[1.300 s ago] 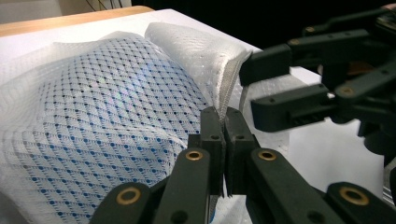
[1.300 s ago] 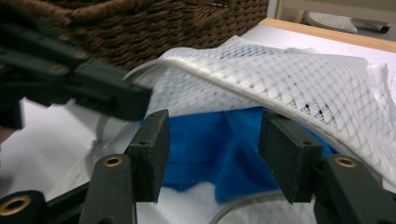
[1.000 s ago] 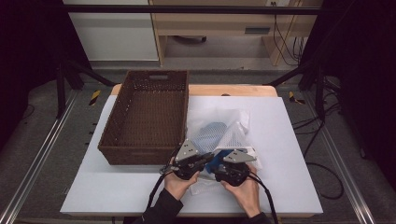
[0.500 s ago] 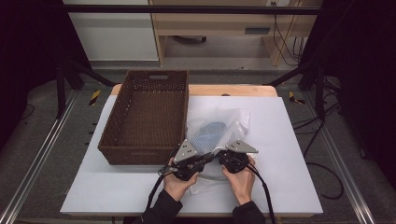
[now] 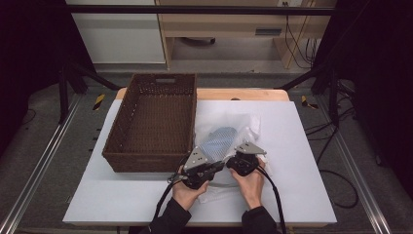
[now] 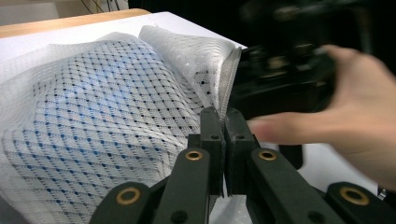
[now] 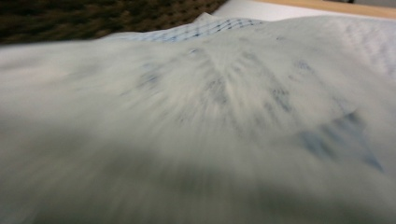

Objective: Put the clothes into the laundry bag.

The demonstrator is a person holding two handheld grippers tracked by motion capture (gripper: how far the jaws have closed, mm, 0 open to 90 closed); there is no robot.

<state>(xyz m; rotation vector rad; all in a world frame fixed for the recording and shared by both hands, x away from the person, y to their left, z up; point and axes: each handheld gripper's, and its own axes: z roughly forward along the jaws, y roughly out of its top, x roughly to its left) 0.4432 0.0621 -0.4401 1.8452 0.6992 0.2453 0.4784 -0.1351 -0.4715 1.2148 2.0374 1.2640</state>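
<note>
Mesh bag (image 5: pixel 221 139) lies on the white bench (image 5: pixel 297 161), just beside the wicker basket (image 5: pixel 151 122) at its three o'clock, a blue patterned thing showing through the netting. Left tool (image 5: pixel 210 165) sits at the bag's six o'clock edge, jaws pinched tight on a fold of the mesh (the left gripper view shows them pressed together on it). Right tool (image 5: pixel 243 161) is close beside it, jaws just been opening; whether mesh is between them, I cannot tell.
</note>
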